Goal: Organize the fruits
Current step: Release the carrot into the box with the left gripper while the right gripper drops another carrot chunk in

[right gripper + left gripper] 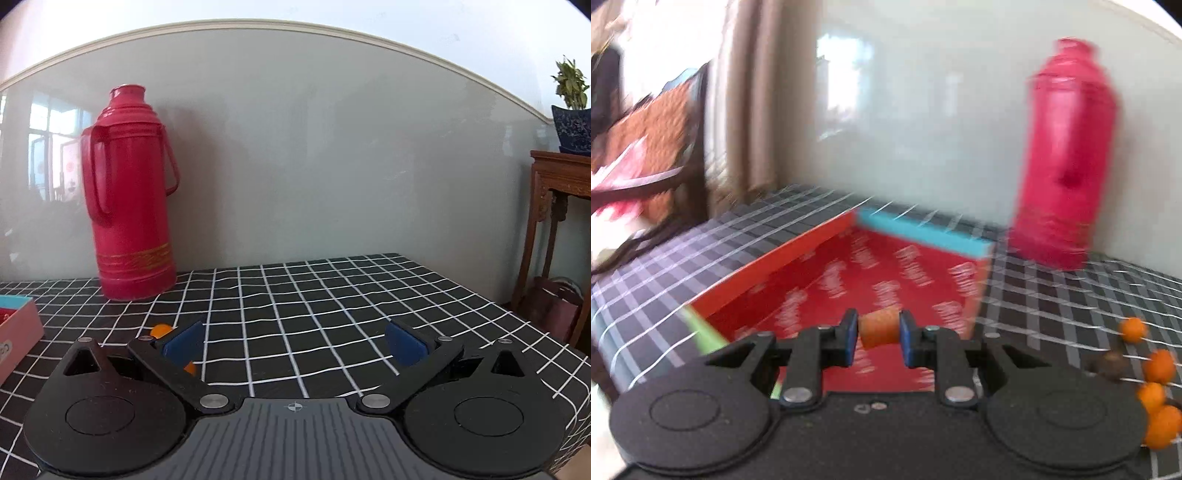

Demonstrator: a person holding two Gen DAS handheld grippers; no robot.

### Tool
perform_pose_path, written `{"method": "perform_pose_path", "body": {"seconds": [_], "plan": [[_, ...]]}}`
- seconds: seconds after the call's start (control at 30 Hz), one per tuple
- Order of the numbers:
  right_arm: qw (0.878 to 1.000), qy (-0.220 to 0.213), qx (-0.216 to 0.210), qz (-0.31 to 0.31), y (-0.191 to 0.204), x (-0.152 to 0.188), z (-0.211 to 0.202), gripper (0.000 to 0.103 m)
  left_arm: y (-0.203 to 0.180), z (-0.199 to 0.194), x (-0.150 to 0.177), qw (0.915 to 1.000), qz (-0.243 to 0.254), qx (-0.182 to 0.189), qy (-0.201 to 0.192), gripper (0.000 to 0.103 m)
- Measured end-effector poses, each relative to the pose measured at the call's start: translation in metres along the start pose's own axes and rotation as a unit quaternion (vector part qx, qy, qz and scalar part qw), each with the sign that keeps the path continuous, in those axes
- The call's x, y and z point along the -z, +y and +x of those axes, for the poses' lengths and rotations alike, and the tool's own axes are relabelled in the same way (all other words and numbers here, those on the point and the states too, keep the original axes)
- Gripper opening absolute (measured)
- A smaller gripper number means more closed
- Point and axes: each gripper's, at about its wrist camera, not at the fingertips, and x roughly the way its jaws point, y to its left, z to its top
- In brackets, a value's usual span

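In the blurred left wrist view, my left gripper [878, 334] is shut on a small orange fruit [880, 328] and holds it over the near end of an open red box [894, 273] with a blue far wall. Several small orange fruits [1156, 398] and a brown one [1112, 363] lie on the cloth at the right edge. My right gripper [293, 345] is open and empty above the checked cloth. Two orange fruits [162, 329] peek out behind its left finger. The box corner [18, 328] shows at the far left.
A tall red thermos [131, 199] stands at the back by the wall, right of the box; it also shows in the left wrist view [1063, 158]. The black checked tablecloth [332, 295] covers the table. A wooden stand [561, 206] with a potted plant is past the table's right edge.
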Motion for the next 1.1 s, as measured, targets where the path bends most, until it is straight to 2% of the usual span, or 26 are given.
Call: {"method": "perform_pose_path", "body": {"seconds": [0.07, 0.2, 0.23, 0.4, 0.47, 0.57, 0.63, 0.67, 0.7, 0.73, 0.83, 0.93, 0.97, 1.1], "plan": [[1.000, 0.007, -0.011, -0.012, 0.004, 0.003, 0.001, 0.103, 0.011, 0.008, 0.000, 0.9996, -0.010, -0.015, 0.021, 0.016], [0.998, 0.025, -0.042, -0.032, 0.011, 0.012, 0.003, 0.103, 0.016, 0.003, -0.001, 0.9991, 0.007, -0.041, 0.014, 0.018], [0.998, 0.030, -0.049, -0.037, 0.013, 0.014, 0.003, 0.103, 0.018, 0.001, -0.001, 0.9991, 0.004, -0.040, 0.012, 0.024], [0.994, 0.060, -0.074, -0.056, 0.015, 0.027, 0.007, 0.103, 0.023, -0.003, -0.003, 0.9993, -0.023, -0.027, 0.012, 0.030], [0.992, 0.074, -0.081, -0.056, 0.014, 0.030, 0.010, 0.103, 0.026, -0.003, -0.002, 0.9989, -0.039, -0.025, 0.008, 0.051], [0.991, 0.089, -0.085, -0.052, 0.010, 0.033, 0.014, 0.101, 0.028, -0.013, -0.005, 0.9982, -0.047, -0.033, -0.017, 0.061], [0.990, 0.103, -0.089, -0.044, 0.008, 0.034, 0.018, 0.077, 0.028, -0.018, -0.006, 0.9980, -0.042, -0.035, -0.033, 0.064], [0.988, 0.118, -0.093, -0.035, 0.007, 0.035, 0.022, 0.057, 0.028, -0.021, -0.007, 0.9978, -0.041, -0.035, -0.039, 0.064], [0.986, 0.133, -0.094, -0.026, 0.006, 0.036, 0.027, 0.051, 0.029, -0.022, -0.007, 0.9976, -0.041, -0.036, -0.042, 0.064], [0.985, 0.145, -0.092, -0.017, 0.005, 0.037, 0.030, 0.051, 0.029, -0.023, -0.008, 0.9975, -0.041, -0.037, -0.045, 0.065], [0.986, 0.139, -0.091, -0.021, 0.006, 0.037, 0.030, 0.051, 0.034, -0.025, -0.009, 0.9968, -0.049, -0.037, -0.050, 0.065], [0.986, 0.136, -0.091, -0.039, 0.011, 0.040, 0.028, 0.026, 0.039, -0.027, -0.011, 0.9960, -0.059, -0.041, -0.053, 0.070], [0.986, 0.135, -0.092, -0.044, 0.012, 0.040, 0.028, 0.024, 0.041, -0.027, -0.011, 0.9957, -0.062, -0.043, -0.053, 0.070], [0.985, 0.130, -0.094, -0.056, 0.017, 0.041, 0.026, 0.024, 0.050, -0.028, -0.012, 0.9949, -0.070, -0.051, -0.052, 0.072]]}}
